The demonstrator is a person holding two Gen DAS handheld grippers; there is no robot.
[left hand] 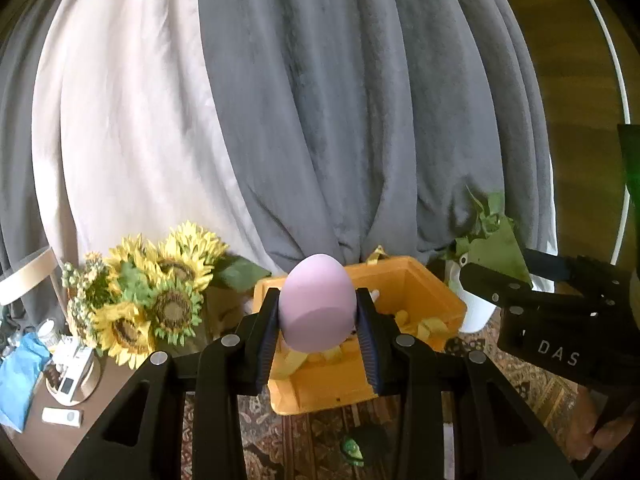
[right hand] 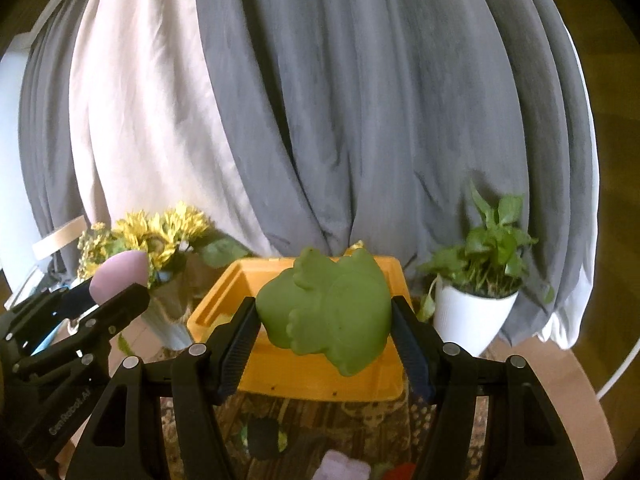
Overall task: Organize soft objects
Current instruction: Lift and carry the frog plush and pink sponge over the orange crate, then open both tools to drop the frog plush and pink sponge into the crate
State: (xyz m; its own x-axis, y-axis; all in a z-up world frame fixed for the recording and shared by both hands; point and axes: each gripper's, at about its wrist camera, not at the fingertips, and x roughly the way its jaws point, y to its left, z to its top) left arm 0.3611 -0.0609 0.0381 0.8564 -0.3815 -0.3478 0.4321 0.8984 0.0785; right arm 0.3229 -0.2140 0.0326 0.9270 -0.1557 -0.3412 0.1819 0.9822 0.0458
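Note:
My left gripper (left hand: 318,316) is shut on a soft lilac egg (left hand: 317,304) and holds it over the near edge of an open orange box (left hand: 436,288) with yellow paper shreds inside. My right gripper (right hand: 326,320) is shut on a soft green frog-like toy (right hand: 332,312), held above the same orange box (right hand: 316,376). The right gripper's body shows at the right of the left wrist view (left hand: 560,320). The left gripper with the egg (right hand: 118,274) shows at the left of the right wrist view.
Sunflowers (left hand: 148,292) stand left of the box. A white pot with a green plant (right hand: 476,312) stands to its right. Grey and white curtains (right hand: 320,100) hang behind. More soft toys lie on the patterned rug below, one dark green (left hand: 354,446), one lilac (right hand: 344,468).

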